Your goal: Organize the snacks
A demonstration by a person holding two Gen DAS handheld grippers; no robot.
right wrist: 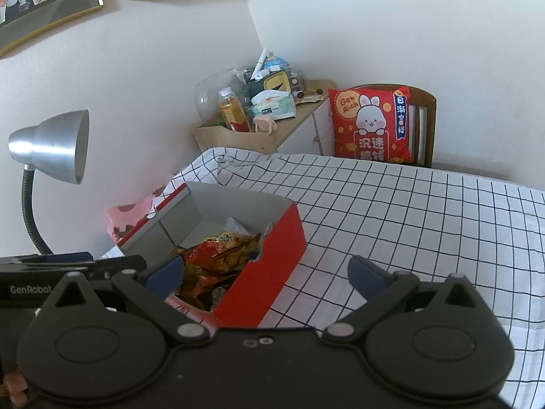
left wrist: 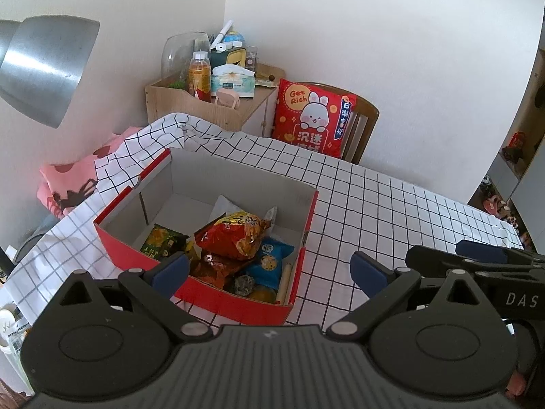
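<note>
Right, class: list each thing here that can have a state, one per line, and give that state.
left gripper: open, holding nothing
right gripper: open, holding nothing
red box: open-topped, holding snack packets
red snack bag: lying on top of the pile
blue packet: inside the box
drink bottle: upright, capped
desk lamp: looks unlit

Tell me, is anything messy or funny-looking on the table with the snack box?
Yes. The checked tablecloth is bunched and wrinkled at the far corner behind the red box, baring pink fabric underneath. Inside, the snack packets lie heaped on one another, not in rows. Nothing looks spilled or torn.
</note>
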